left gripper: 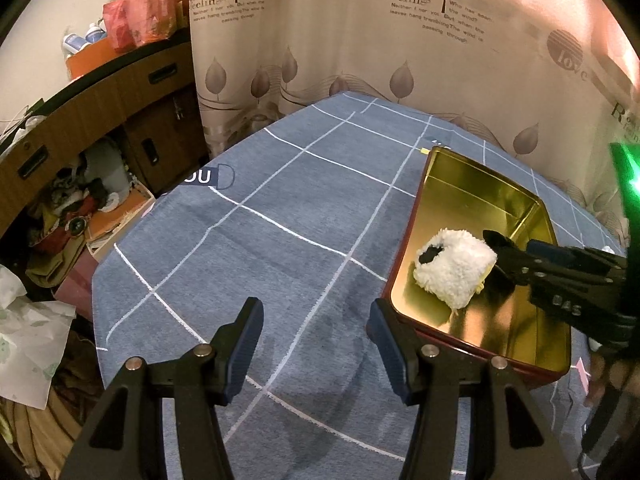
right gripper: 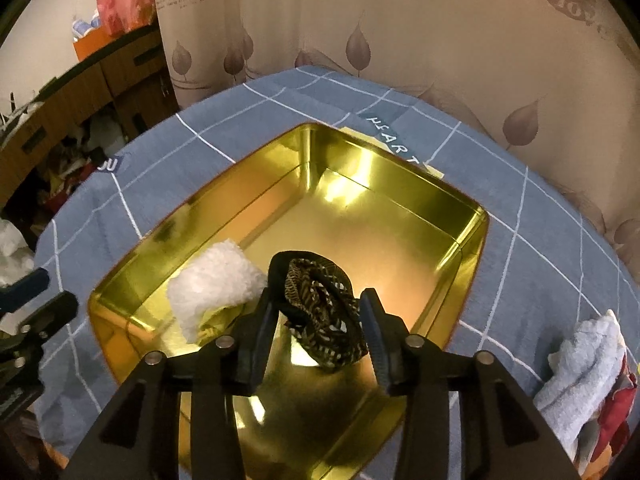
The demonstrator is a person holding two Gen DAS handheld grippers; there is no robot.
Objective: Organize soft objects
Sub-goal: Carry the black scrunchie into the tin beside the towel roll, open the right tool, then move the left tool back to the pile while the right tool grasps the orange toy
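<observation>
Two soft rolls [right gripper: 320, 312] beside gold tin's near-left wall [right gripper: 132, 268].

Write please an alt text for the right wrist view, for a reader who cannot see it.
The right gripper stands open over a gold tin, around a dark patterned fabric bundle lying inside beside a fluffy white cloth. The tin sits on a blue checked tablecloth, with a pale towel at right.

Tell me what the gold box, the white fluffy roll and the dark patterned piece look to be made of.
Gold box: likely sheet metal, polished; its walls mirror the light and the contents. White fluffy roll: plush or terry fabric, with a shaggy, matte pile. Dark patterned piece: thin woven or knit cloth, limp and crumpled, with a black and tan print; the exact fibre cannot be told.
</observation>
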